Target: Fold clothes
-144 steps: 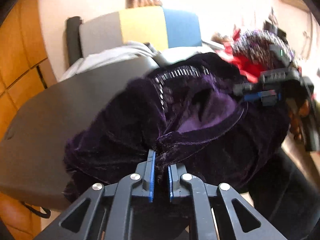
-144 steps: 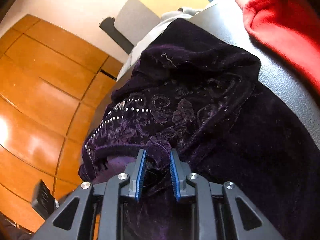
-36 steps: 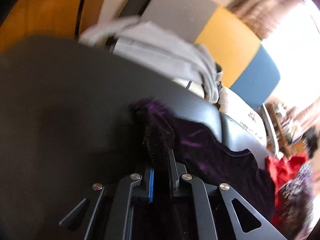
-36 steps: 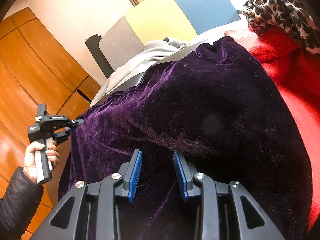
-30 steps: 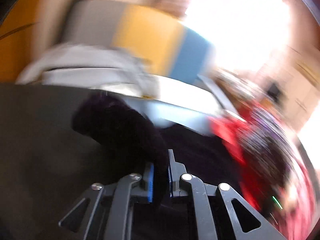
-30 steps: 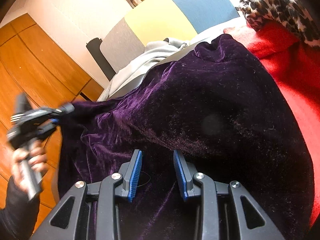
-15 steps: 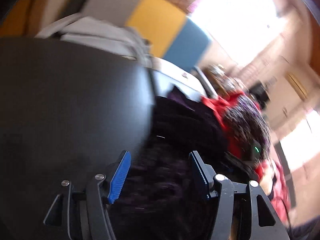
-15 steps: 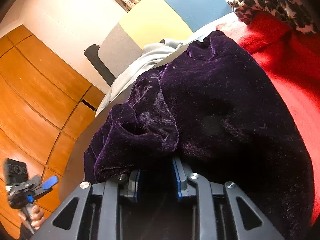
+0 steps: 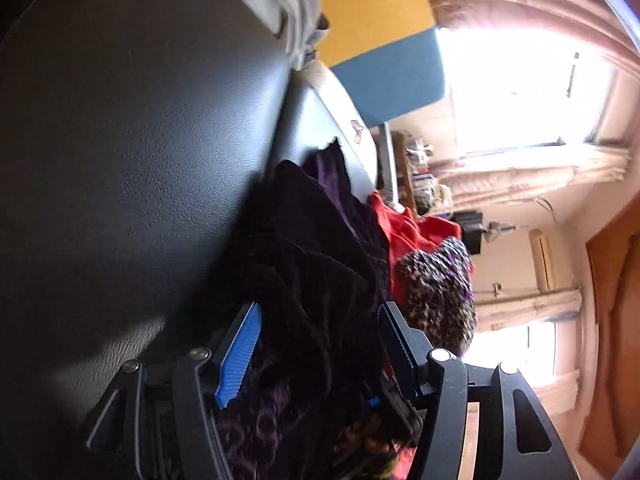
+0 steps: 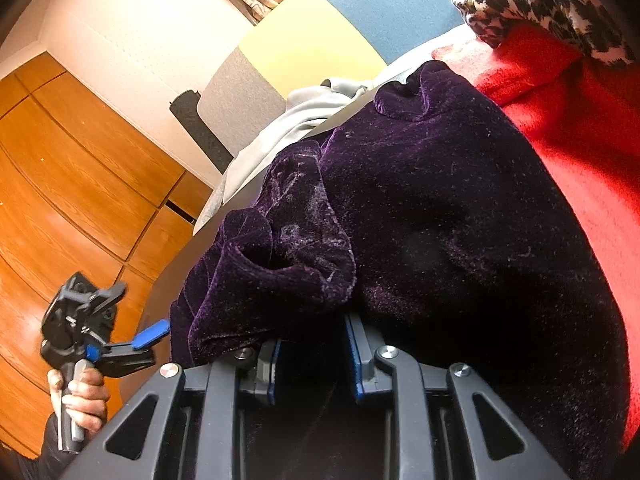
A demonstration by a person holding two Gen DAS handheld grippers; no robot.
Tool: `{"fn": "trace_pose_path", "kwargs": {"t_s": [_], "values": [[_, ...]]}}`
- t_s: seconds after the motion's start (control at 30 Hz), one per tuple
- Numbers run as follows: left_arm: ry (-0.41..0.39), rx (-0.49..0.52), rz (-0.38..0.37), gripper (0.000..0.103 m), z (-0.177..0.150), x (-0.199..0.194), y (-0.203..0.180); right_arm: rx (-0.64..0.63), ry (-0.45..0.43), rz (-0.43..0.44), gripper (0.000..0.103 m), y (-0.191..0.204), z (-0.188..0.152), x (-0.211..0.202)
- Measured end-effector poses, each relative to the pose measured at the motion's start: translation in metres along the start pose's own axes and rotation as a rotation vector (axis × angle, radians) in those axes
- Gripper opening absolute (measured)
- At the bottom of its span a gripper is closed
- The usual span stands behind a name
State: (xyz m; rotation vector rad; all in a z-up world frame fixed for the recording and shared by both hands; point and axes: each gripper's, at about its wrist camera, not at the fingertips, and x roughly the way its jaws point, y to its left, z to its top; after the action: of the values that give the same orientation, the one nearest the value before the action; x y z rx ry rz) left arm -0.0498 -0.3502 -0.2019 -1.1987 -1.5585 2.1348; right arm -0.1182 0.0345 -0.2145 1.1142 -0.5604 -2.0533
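Note:
A dark purple velvet garment point(image 10: 432, 216) lies on the dark grey padded surface point(image 9: 132, 128), its left side folded over into a bunched flap point(image 10: 288, 240). It also shows in the left wrist view point(image 9: 312, 272). My left gripper point(image 9: 316, 344) is open and empty, its jaws wide apart above the garment's near edge; it also shows at the left of the right wrist view point(image 10: 132, 344), off the cloth. My right gripper point(image 10: 312, 356) has its jaws partly apart with dark velvet over and between them; I cannot tell if it grips.
A red garment point(image 10: 580, 128) and a leopard-print one point(image 10: 540, 4) lie to the right of the purple one. Grey clothes point(image 10: 288, 128) are piled at the far end, before a grey, yellow and blue backrest point(image 10: 320, 40). Wooden cabinets point(image 10: 80, 184) stand on the left.
My left gripper carried the garment's left edge over onto its middle, opened, let it go and drew back to the left. The right gripper stayed at the near edge, its jaws now covered by cloth.

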Motion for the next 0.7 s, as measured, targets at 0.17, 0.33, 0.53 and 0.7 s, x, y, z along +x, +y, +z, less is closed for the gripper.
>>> {"fn": "trace_pose_path", "kwargs": {"t_s": [0.17, 0.33, 0.53, 0.7], "values": [[-0.019, -0.088, 0.026, 0.050, 0.008, 0.025, 0.006, 0.003, -0.002, 0.008, 0.025, -0.001, -0.001, 0.000], [-0.141, -0.095, 0.048, 0.005, 0.018, 0.015, 0.003, 0.002, -0.001, 0.009, 0.025, -0.001, -0.001, 0.001], [-0.370, 0.030, 0.053, 0.004, 0.005, -0.032, -0.027, 0.000, 0.003, 0.009, 0.025, 0.000, -0.001, 0.001], [-0.566, 0.403, 0.109, 0.004, -0.049, -0.106, -0.093, -0.014, 0.014, 0.021, 0.025, 0.002, -0.001, 0.003]]}}
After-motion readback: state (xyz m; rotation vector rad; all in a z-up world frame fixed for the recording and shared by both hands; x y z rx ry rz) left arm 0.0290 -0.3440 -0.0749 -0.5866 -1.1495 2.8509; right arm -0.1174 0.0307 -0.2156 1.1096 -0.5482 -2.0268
